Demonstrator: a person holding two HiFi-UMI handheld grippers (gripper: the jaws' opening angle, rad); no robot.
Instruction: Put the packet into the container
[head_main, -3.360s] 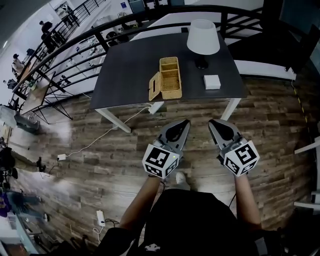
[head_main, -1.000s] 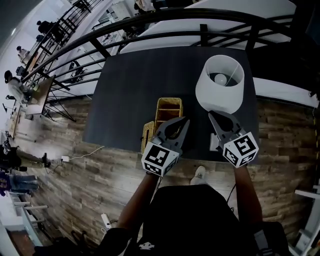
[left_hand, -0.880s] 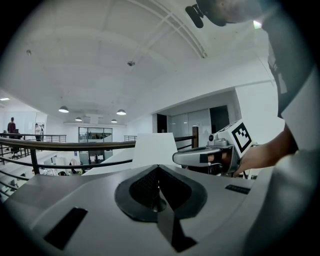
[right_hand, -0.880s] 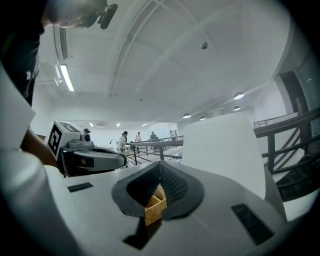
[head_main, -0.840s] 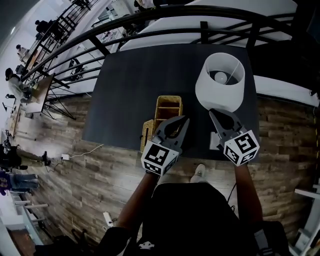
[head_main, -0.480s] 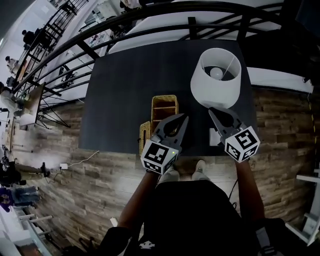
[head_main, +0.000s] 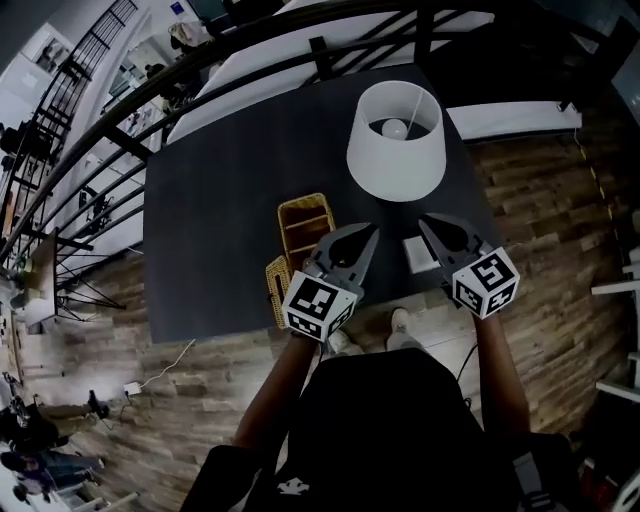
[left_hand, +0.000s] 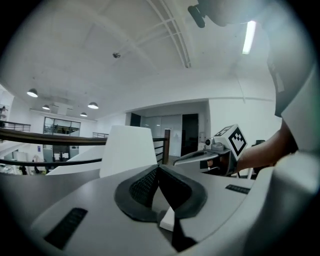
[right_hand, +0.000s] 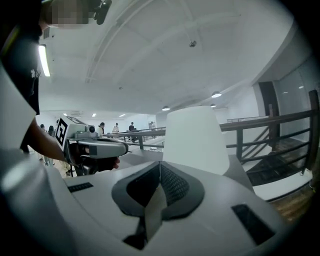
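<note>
An open wicker container (head_main: 304, 226) stands on the dark table (head_main: 215, 200) near its front edge, with its lid (head_main: 277, 279) leaning at the near left corner. A white square packet (head_main: 418, 253) lies to its right, under the lamp and partly behind my right gripper. My left gripper (head_main: 371, 233) hovers just right of the container, jaws shut and empty. My right gripper (head_main: 427, 222) hangs over the packet, apart from it, jaws shut and empty. Both gripper views look level across the room; neither shows the packet or the container.
A white-shaded lamp (head_main: 396, 140) stands on the table just beyond both grippers; it also fills the middle of the left gripper view (left_hand: 127, 150) and the right gripper view (right_hand: 192, 140). A black railing (head_main: 300, 40) runs behind the table. Wooden floor surrounds it.
The person has come closer and turned, so the table, container and lamp have slid left and nearer in the head view. Both grippers keep their pose, shut, now over the table's near edge.
</note>
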